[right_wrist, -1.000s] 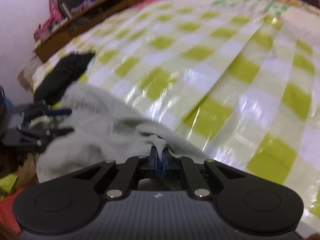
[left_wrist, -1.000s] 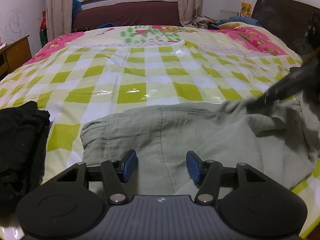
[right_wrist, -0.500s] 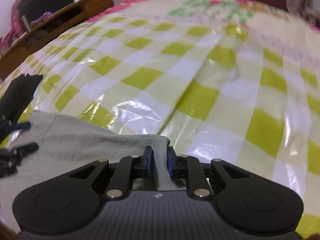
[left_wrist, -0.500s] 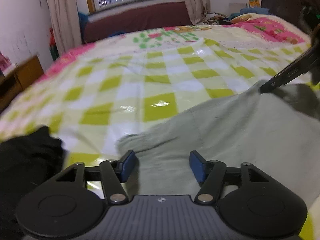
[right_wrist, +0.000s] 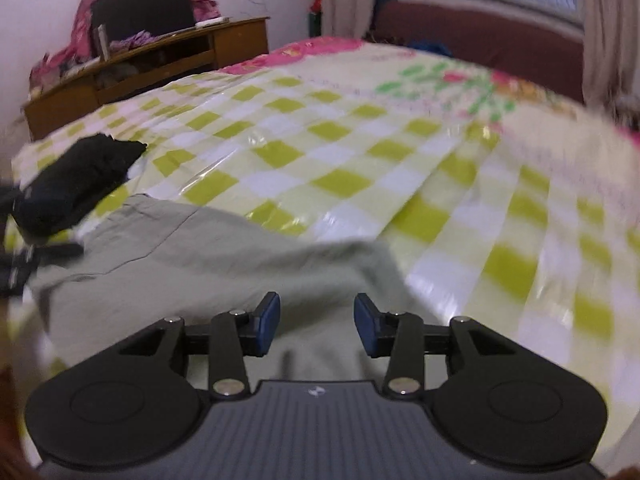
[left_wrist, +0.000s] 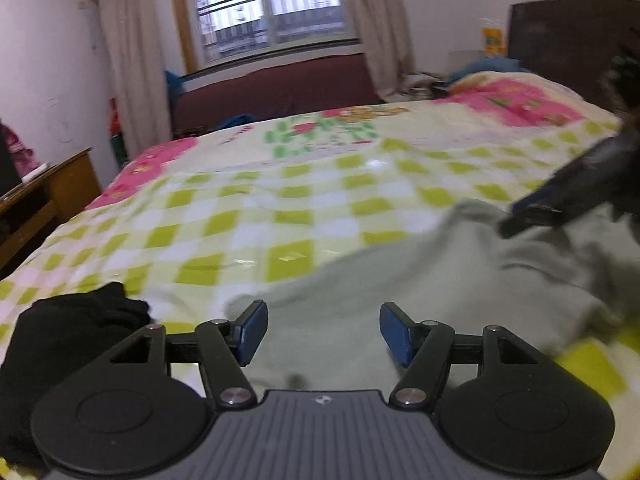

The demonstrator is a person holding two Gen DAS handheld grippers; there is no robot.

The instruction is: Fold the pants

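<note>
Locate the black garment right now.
The black garment lies bunched on the checkered bedspread, low left in the left wrist view and mid left in the right wrist view, just beyond the left end of the grey-green pants.

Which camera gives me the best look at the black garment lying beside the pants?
Right wrist view: the black garment shows whole, lying on the checked bed cover just beyond the grey-green pants. In the left wrist view it sits at the lower left, partly hidden behind the left gripper.
</note>
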